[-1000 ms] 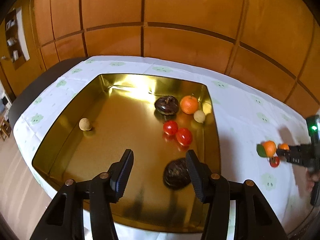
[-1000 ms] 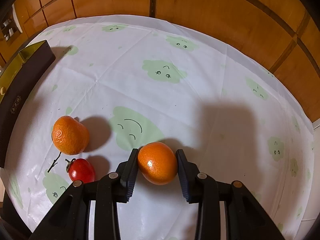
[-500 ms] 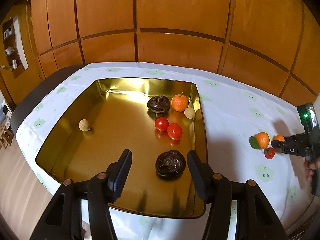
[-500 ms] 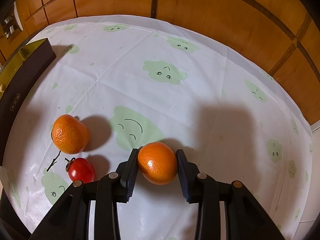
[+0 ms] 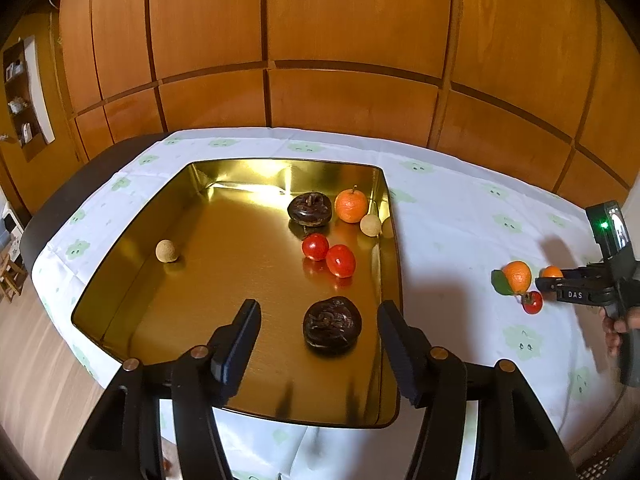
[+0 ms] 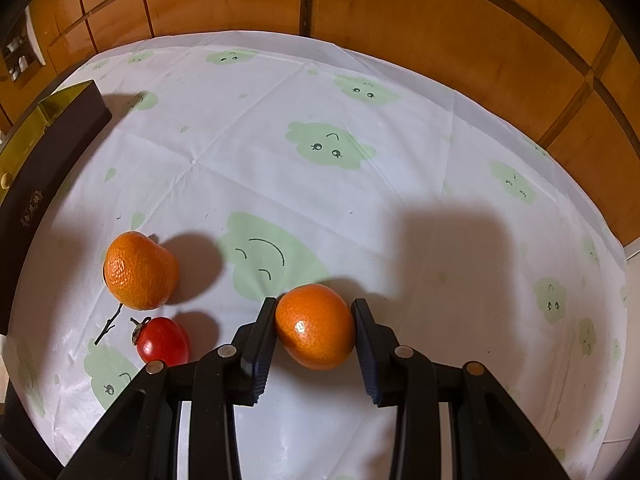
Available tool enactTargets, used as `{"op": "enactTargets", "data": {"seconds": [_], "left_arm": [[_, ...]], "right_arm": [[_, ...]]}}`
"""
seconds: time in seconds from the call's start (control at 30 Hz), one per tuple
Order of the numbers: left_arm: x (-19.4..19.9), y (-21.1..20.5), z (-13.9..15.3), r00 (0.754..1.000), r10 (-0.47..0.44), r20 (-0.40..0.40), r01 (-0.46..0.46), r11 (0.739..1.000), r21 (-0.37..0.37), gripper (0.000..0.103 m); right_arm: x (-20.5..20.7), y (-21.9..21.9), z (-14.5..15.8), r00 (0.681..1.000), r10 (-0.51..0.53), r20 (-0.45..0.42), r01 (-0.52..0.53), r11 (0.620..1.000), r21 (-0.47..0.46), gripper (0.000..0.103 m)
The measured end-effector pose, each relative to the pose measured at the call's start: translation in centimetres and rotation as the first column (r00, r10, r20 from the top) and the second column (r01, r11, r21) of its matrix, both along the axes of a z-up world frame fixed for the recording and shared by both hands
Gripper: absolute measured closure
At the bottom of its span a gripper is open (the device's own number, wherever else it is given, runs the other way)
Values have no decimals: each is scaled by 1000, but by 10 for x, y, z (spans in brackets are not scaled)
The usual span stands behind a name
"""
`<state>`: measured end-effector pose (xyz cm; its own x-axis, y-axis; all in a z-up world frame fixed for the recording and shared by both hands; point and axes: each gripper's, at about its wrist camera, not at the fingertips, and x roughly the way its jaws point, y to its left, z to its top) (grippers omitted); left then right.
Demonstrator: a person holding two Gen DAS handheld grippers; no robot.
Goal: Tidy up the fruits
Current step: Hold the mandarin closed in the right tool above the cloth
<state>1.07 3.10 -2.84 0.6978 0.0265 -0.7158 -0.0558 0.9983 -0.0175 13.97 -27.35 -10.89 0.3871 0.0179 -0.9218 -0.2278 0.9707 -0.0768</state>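
Note:
My left gripper [image 5: 318, 340] hangs over the near end of the gold tray [image 5: 132, 240], and its jaws are opening. A dark brown fruit [image 5: 332, 330] lies on the tray floor between and just beyond the fingers, touching neither pad. Further back in the tray are another dark fruit [image 5: 310, 209], a mandarin [image 5: 351, 206], two red tomatoes [image 5: 316, 247] and two pale balls [image 5: 167, 251]. My right gripper [image 6: 314, 308] is shut on an orange mandarin [image 6: 316, 328] that rests on the tablecloth. Left of it lie a second mandarin [image 6: 140, 270] and a red tomato [image 6: 162, 340].
The table carries a white cloth with green prints [image 6: 328, 148]. The tray's dark outer wall [image 6: 48, 148] stands at the far left of the right wrist view. Wooden wall panels [image 5: 320, 40] rise behind the table. A hand [image 5: 616, 326] holds the right gripper [image 5: 560, 280].
My left gripper has drawn back from the dark fruit and its jaws have widened; the fruit stays on the tray floor. The right gripper and its mandarin have not moved.

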Motion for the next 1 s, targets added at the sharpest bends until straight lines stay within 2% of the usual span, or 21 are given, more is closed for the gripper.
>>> {"op": "enactTargets", "data": {"seconds": [0.43, 0.67, 1.0], "left_arm": [[-2, -3, -1, 1000, -16, -13, 16, 1000, -3, 41], [-3, -3, 0, 1000, -18, -13, 18, 1000, -8, 40], [-6, -8, 1, 999, -32, -14, 32, 999, -5, 40]], "right_arm": [[10, -17, 1, 999, -25, -42, 27, 998, 58, 66], [22, -41, 2, 993, -68, -98, 83, 984, 158, 65], [28, -47, 4, 995, -51, -88, 63, 990, 130, 66]]}}
